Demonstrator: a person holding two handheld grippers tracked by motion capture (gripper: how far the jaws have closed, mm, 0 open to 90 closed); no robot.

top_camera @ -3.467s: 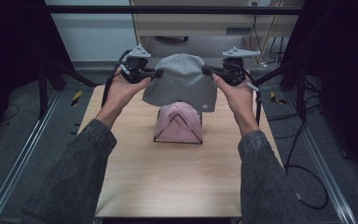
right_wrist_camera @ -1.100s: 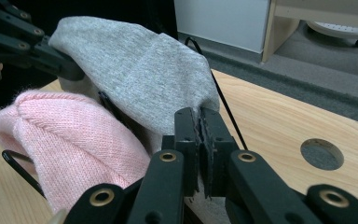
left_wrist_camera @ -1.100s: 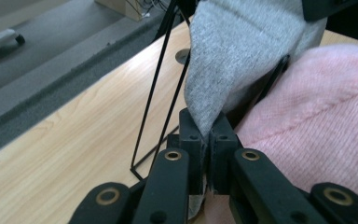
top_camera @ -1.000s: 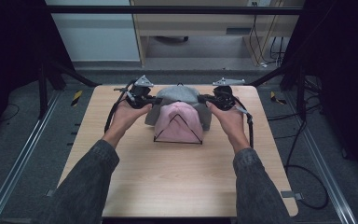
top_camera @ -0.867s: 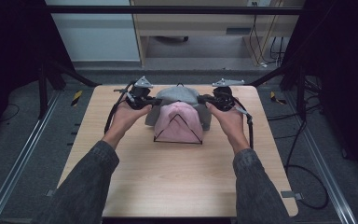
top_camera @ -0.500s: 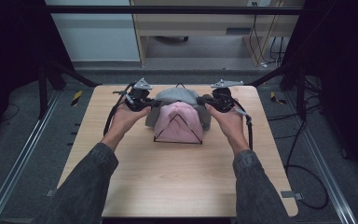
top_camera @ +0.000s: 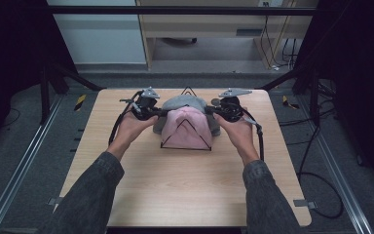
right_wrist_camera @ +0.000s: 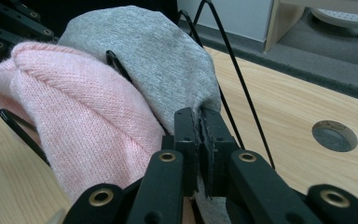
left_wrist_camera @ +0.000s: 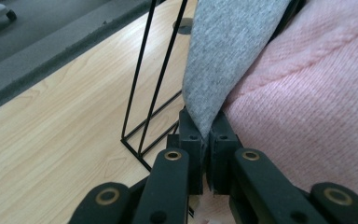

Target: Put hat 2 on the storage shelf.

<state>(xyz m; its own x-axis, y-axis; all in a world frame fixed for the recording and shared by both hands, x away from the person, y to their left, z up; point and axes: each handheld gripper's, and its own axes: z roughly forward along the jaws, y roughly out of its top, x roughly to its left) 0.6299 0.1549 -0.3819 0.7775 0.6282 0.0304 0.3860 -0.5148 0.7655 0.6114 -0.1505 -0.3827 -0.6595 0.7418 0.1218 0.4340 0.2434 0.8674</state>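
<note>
Pinching the grey beanie (top_camera: 185,102) by its rim, left gripper (top_camera: 152,113) and right gripper (top_camera: 216,111) both clamped tight on the fabric, stretching it between them, behind the pink knit hat (top_camera: 187,130) on the wire stand (top_camera: 175,146)

In the high view the grey hat (top_camera: 187,103) is mostly covered by the pink knitted hat (top_camera: 187,131) in front of it, and its two side edges vanish behind the left gripper (top_camera: 152,113) and right gripper (top_camera: 213,112), so the pinch points cannot be made out there. The black wire stand (top_camera: 189,90) shows just its top tip and its front outline; the rest lies under the two hats. In the left gripper view the picture's edges cut off both hats, and the bottom edge cuts the fingers (left_wrist_camera: 190,140). In the right gripper view the stand's base is hidden behind the pink hat, and the hole in the surface (right_wrist_camera: 334,136) shows nothing of its depth.
</note>
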